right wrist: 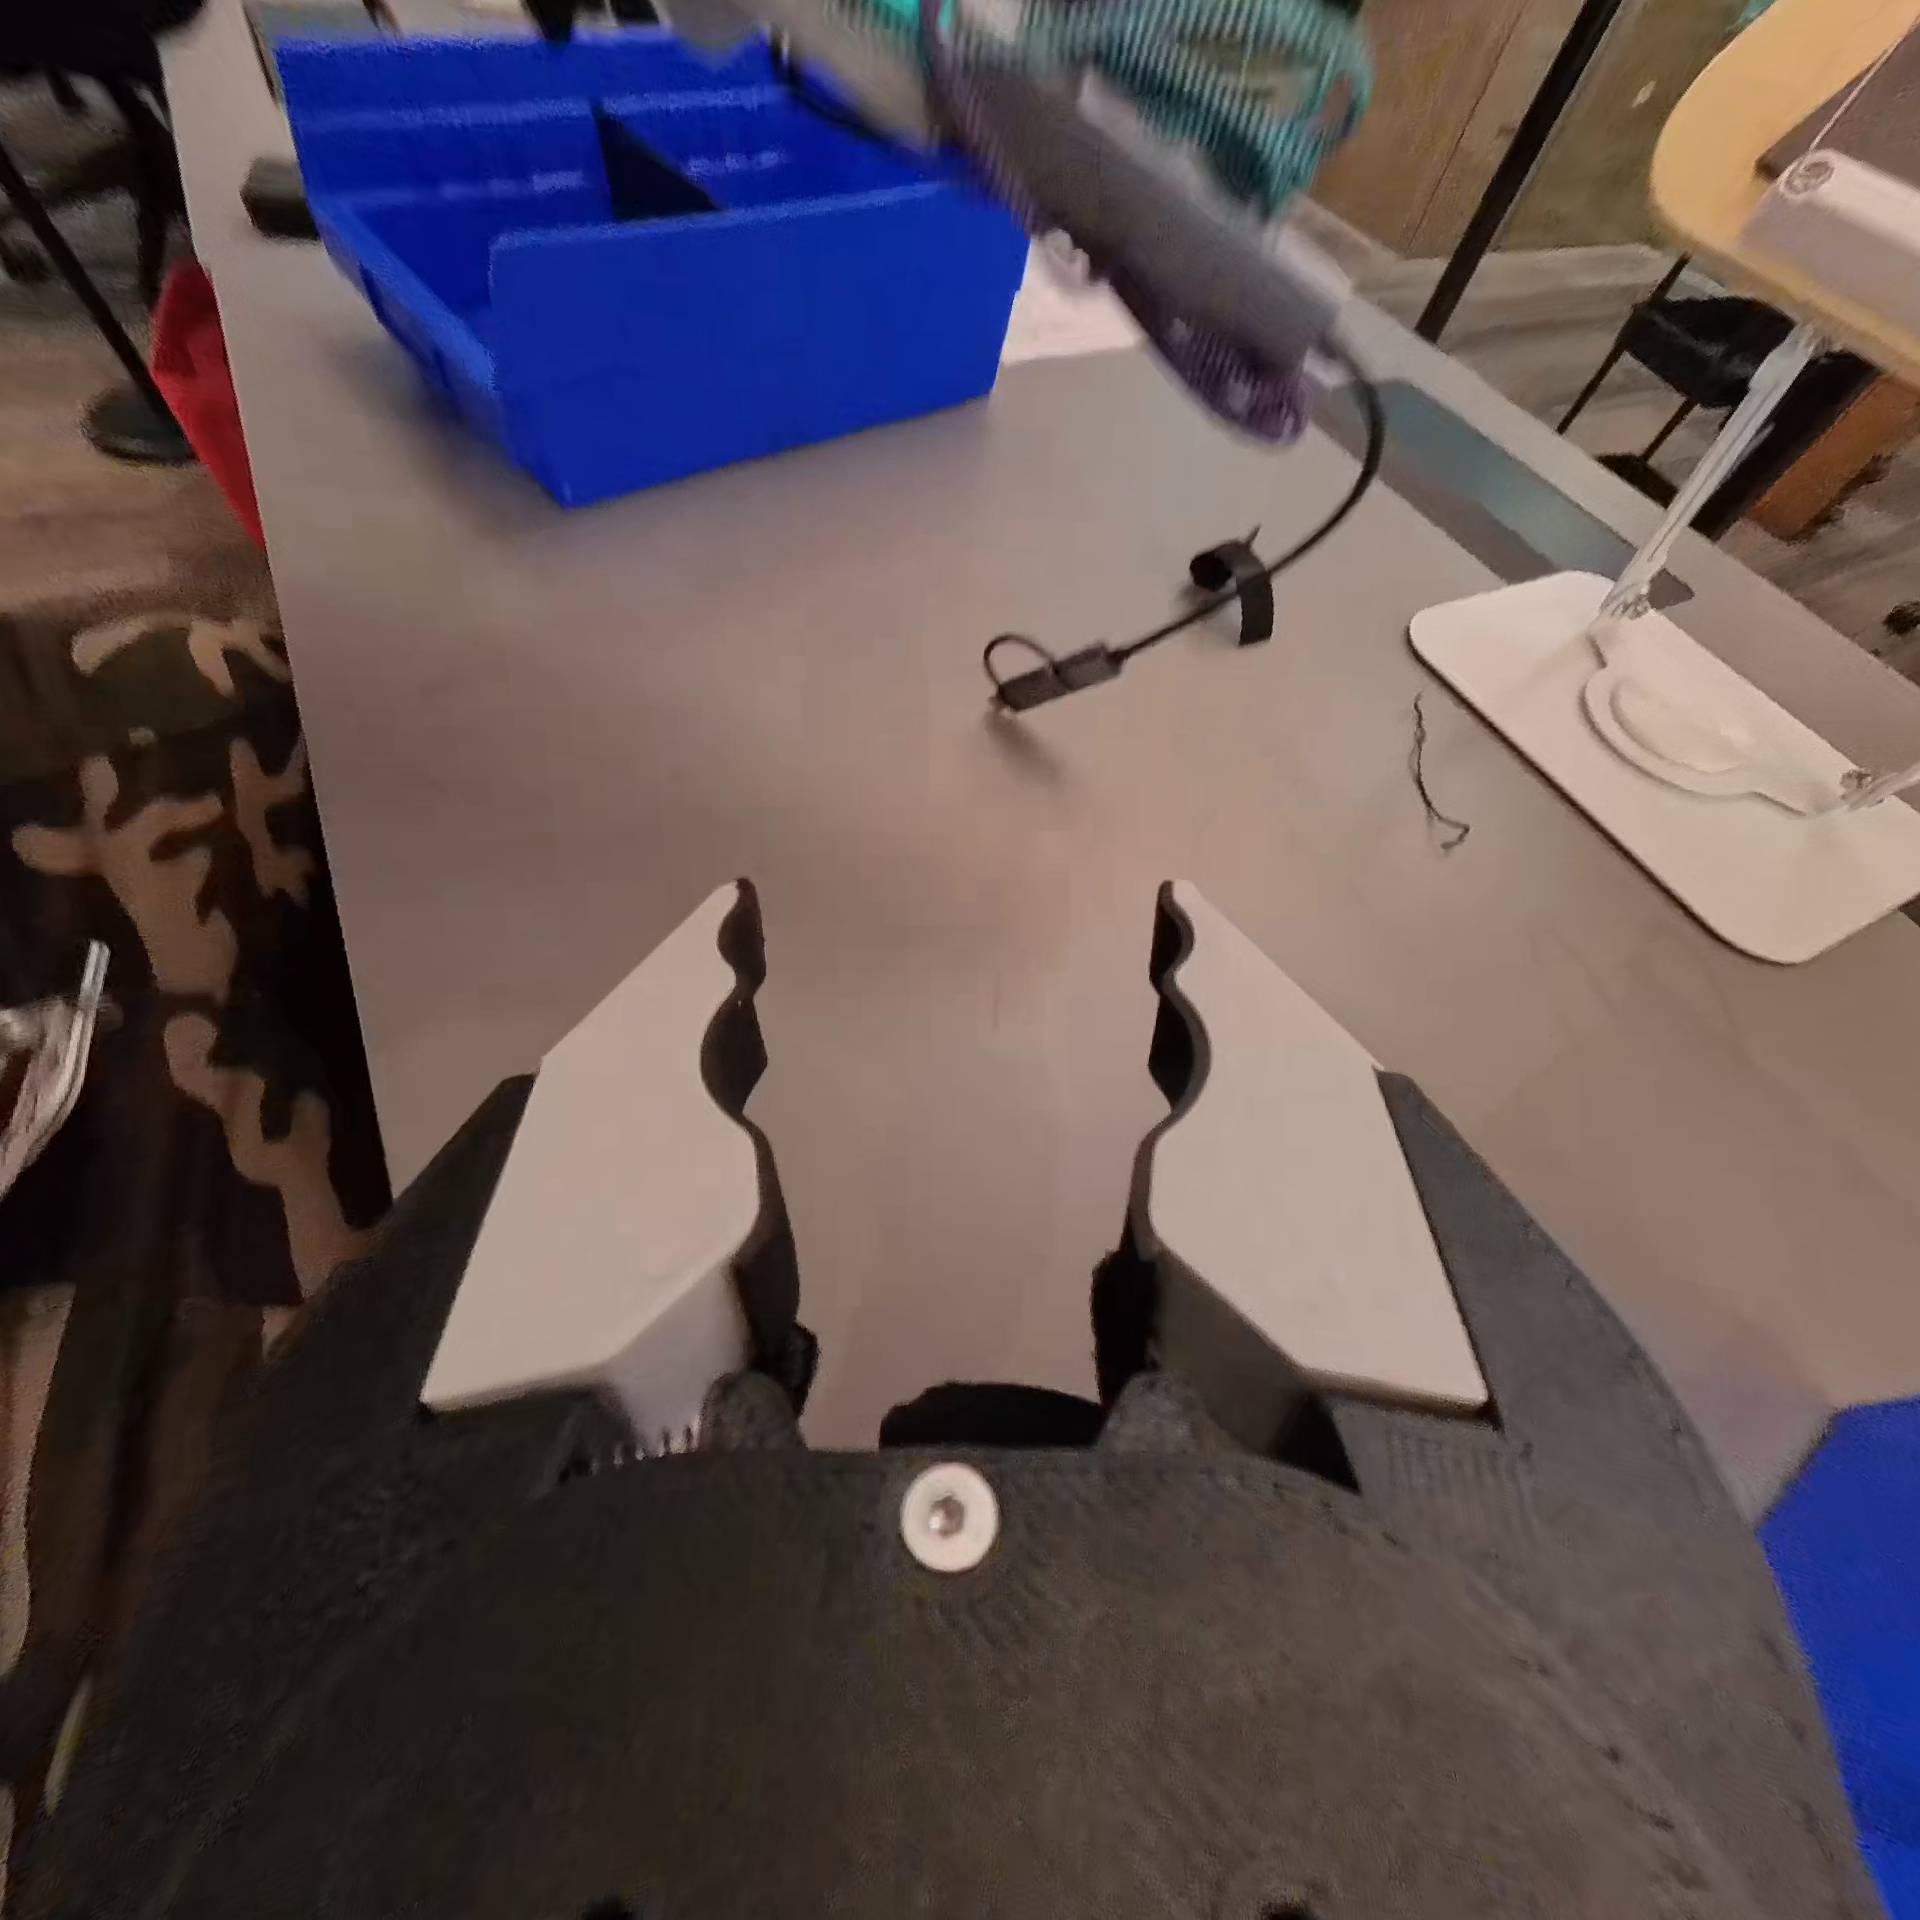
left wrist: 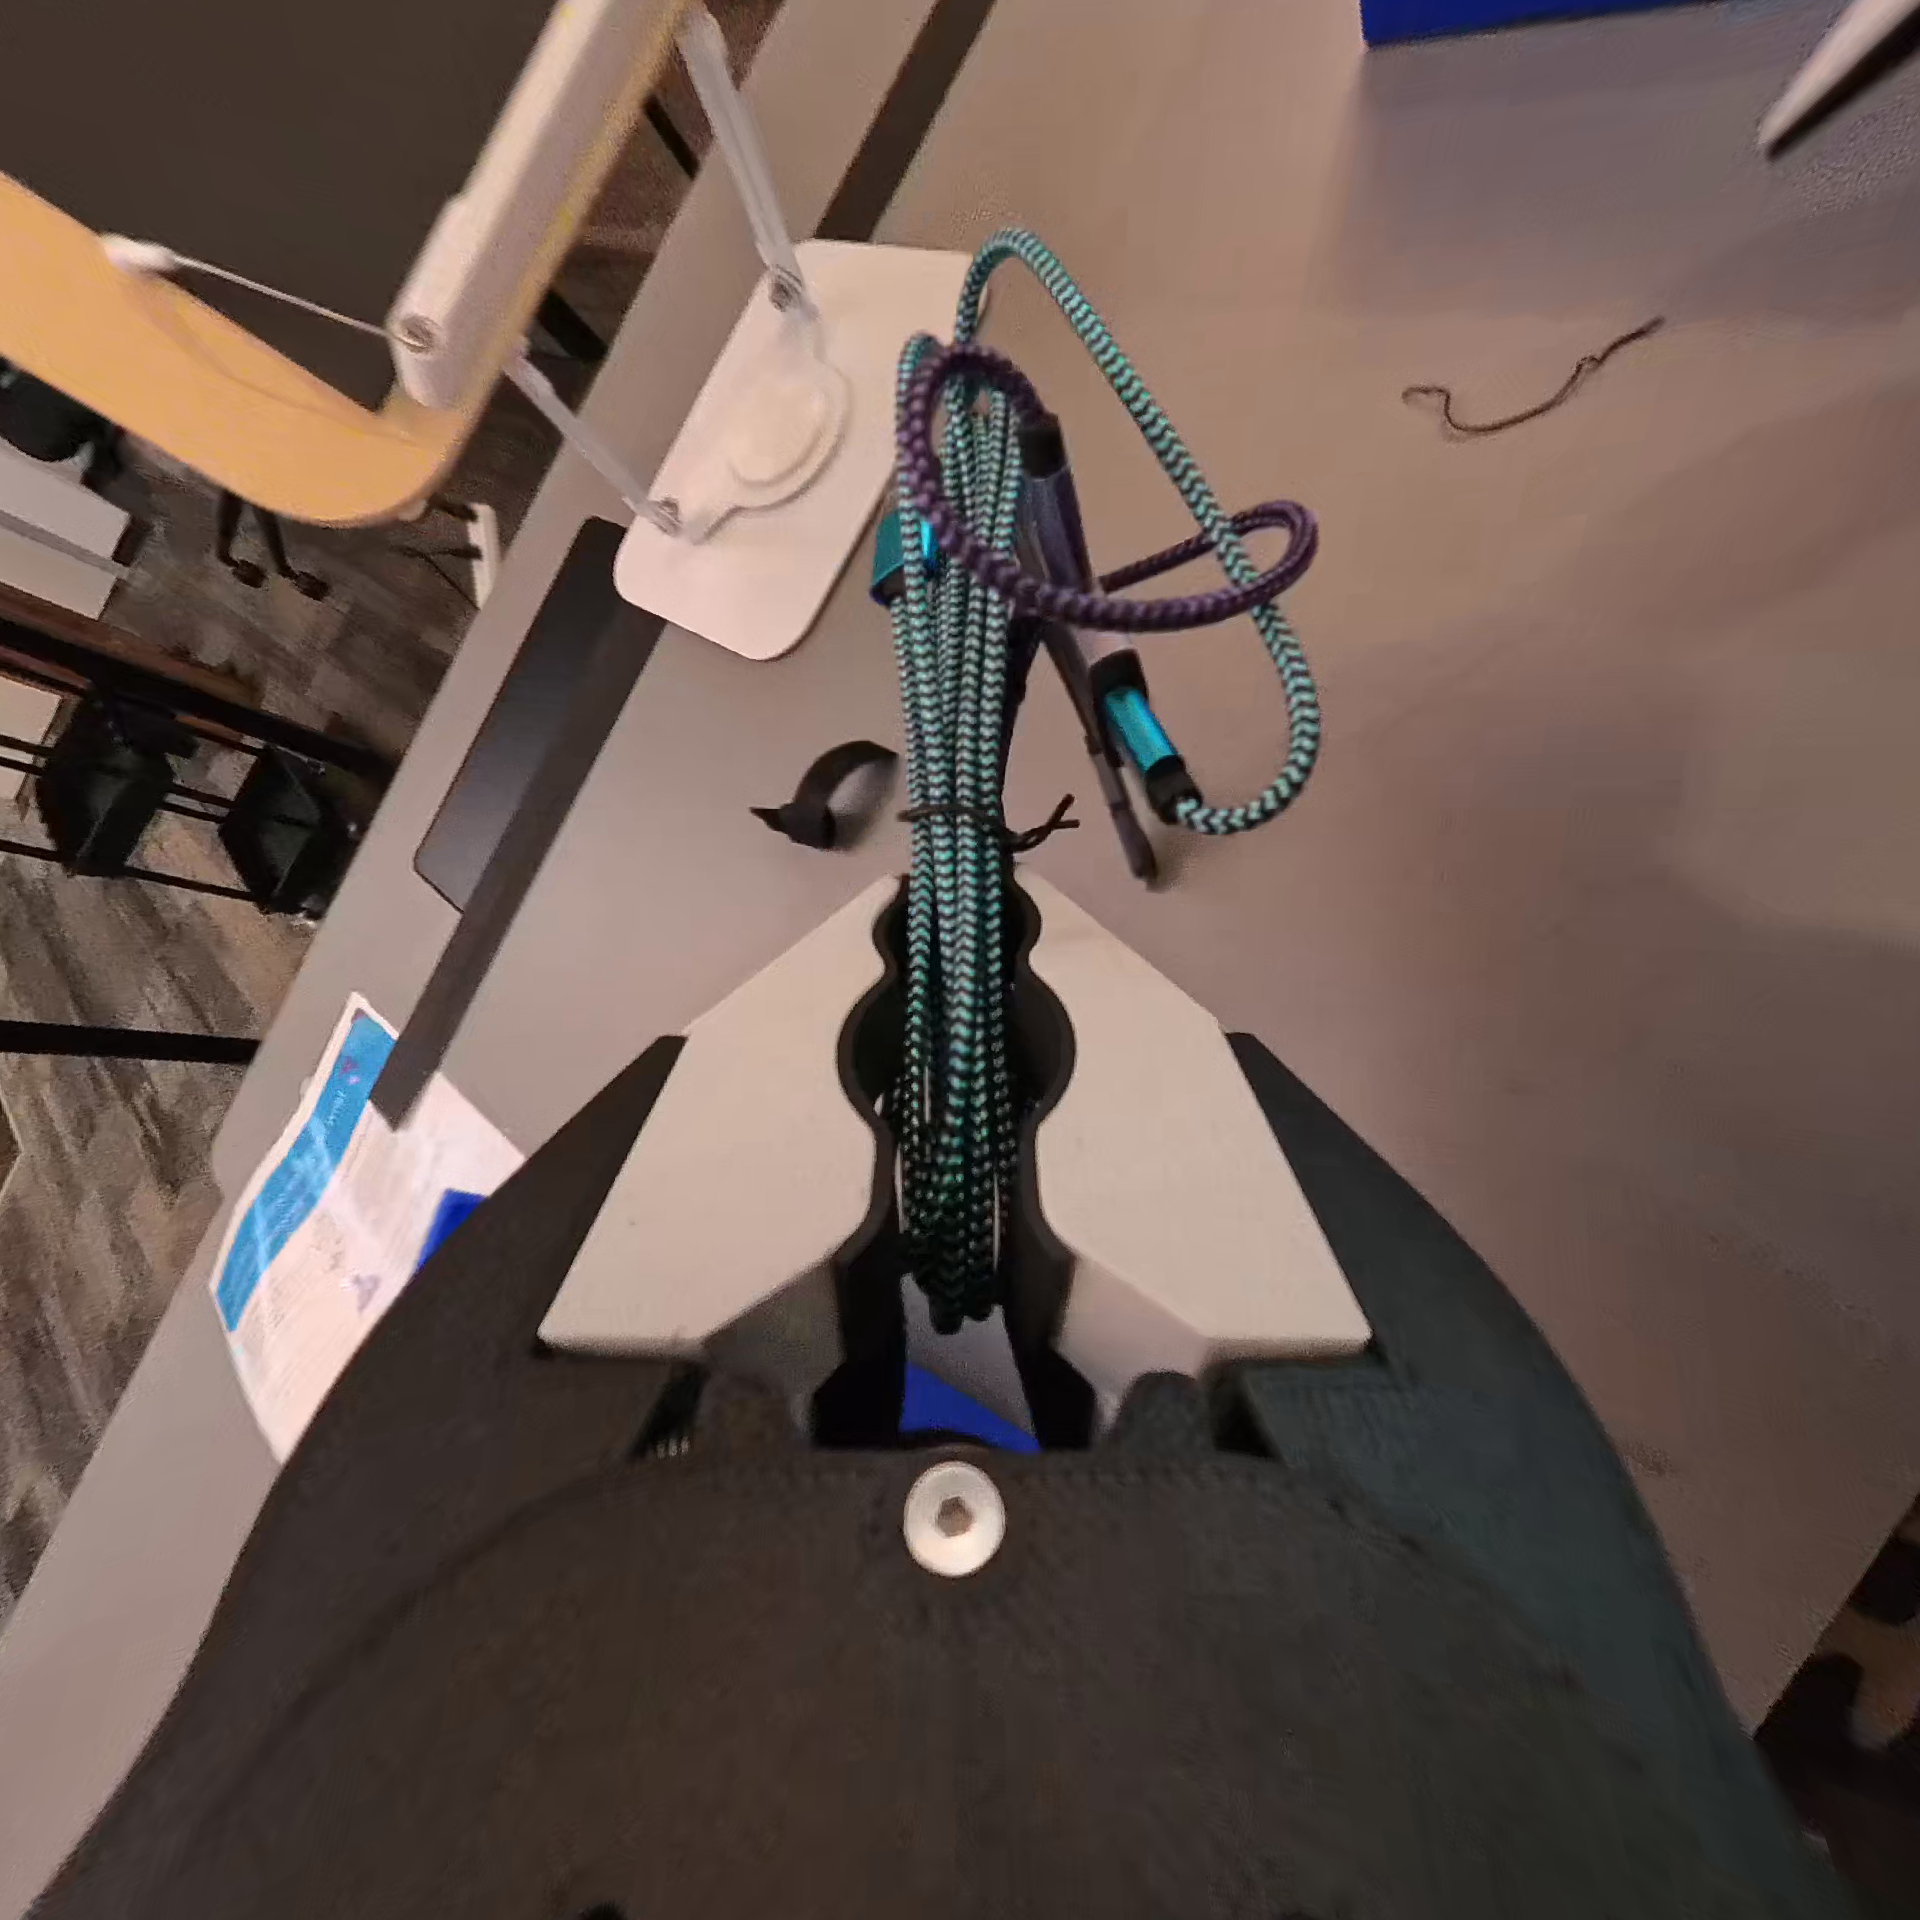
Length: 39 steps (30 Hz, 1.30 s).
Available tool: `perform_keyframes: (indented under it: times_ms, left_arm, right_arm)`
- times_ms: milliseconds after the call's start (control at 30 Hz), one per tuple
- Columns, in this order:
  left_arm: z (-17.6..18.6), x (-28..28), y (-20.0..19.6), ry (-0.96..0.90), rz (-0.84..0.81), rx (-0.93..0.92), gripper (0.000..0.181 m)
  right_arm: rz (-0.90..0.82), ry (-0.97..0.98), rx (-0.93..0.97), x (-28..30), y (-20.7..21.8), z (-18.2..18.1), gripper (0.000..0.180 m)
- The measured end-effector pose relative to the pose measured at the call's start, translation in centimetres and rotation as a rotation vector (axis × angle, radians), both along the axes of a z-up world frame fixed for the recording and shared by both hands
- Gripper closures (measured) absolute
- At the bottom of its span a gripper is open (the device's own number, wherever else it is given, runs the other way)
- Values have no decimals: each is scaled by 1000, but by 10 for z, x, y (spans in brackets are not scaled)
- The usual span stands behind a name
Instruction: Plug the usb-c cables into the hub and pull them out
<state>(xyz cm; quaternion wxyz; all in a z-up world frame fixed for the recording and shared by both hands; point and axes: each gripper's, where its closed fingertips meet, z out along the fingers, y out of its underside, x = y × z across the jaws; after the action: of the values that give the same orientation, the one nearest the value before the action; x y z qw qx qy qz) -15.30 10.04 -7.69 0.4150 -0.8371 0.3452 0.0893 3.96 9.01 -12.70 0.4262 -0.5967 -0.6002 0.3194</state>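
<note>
My left gripper [left wrist: 966,894] is shut on a tied bundle of teal-and-black braided cable [left wrist: 961,675] and holds it above the grey table [left wrist: 1507,935]. A purple braided cable [left wrist: 1143,603] and a slim dark hub [left wrist: 1060,499] hang tangled in the bundle. A teal plug [left wrist: 1138,727] sits against the hub. In the right wrist view the bundle and hub [right wrist: 1174,239] are blurred at the top. The hub's black lead [right wrist: 1351,488] droops to the table and ends in a plug [right wrist: 1049,675]. My right gripper [right wrist: 956,894] is open and empty, low over the table.
A blue divided bin [right wrist: 644,260] stands at the table's far end. A white lamp base [right wrist: 1662,748] sits to the right, also in the left wrist view [left wrist: 748,457]. A black strap [left wrist: 831,795], a loose thread [left wrist: 1527,384] and a printed sheet [left wrist: 312,1226] lie on the table. About 20 centimeters separates my left fingertips from my right.
</note>
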Motion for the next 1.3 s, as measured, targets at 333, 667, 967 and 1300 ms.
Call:
perform_keyframes:
  times_ms: [333, 667, 967, 1300]
  left_arm:
    - [-75, 40, -7, 148, -46, -40, 170]
    - [-127, 57, -6, 297, -75, -40, 170]
    - [-150, 63, -6, 330, -51, -79, 169]
    - [-159, 67, -10, 249, -8, -173, 160]
  right_arm:
    - [-20, 152, -105, -58, 20, 3, 112]
    - [35, 33, -245, -64, 25, -40, 147]
    - [75, -161, -259, -63, 4, -80, 148]
    - [48, -172, -284, -51, -2, -88, 157]
